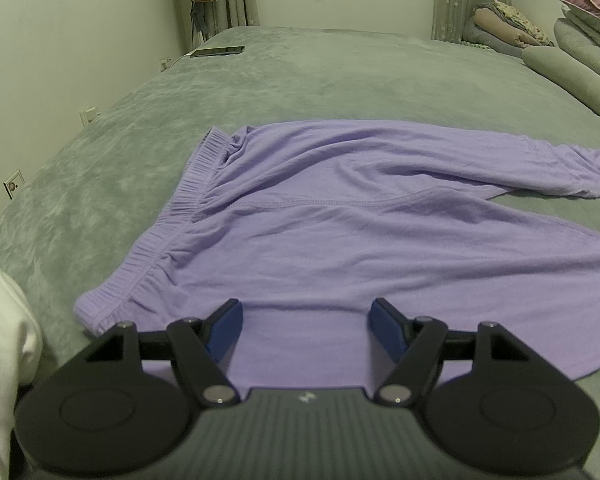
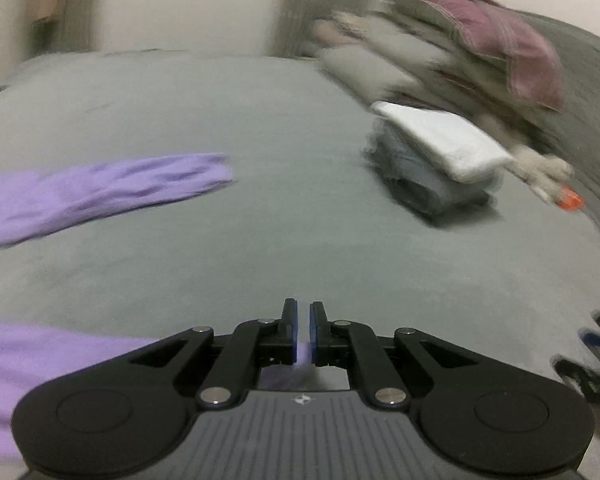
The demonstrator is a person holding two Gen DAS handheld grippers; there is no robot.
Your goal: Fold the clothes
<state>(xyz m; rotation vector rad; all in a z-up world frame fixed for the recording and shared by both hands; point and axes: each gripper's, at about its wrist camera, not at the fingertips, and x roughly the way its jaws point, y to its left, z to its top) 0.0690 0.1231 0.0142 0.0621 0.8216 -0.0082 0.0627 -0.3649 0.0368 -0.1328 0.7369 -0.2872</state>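
Purple pants (image 1: pixel 340 216) lie spread flat on the grey bed (image 1: pixel 260 80), with the stretchy waistband (image 1: pixel 172 220) at about 9 o'clock and the legs running off toward 3 o'clock. The left claw (image 1: pixel 306 330) hangs right over the near edge of the pants at 6 o'clock, its two blue pads wide apart with nothing between them. The right claw (image 2: pixel 304 330) has its pads nearly together, with a thin gap and a bit of purple cloth showing low between them. I cannot tell if it pinches that cloth. A small stack of folded clothes (image 2: pixel 436 160) sits at 2 o'clock. The folding seems to be just starting. Next, I think each claw needs to grab an edge and bring one leg over the other.
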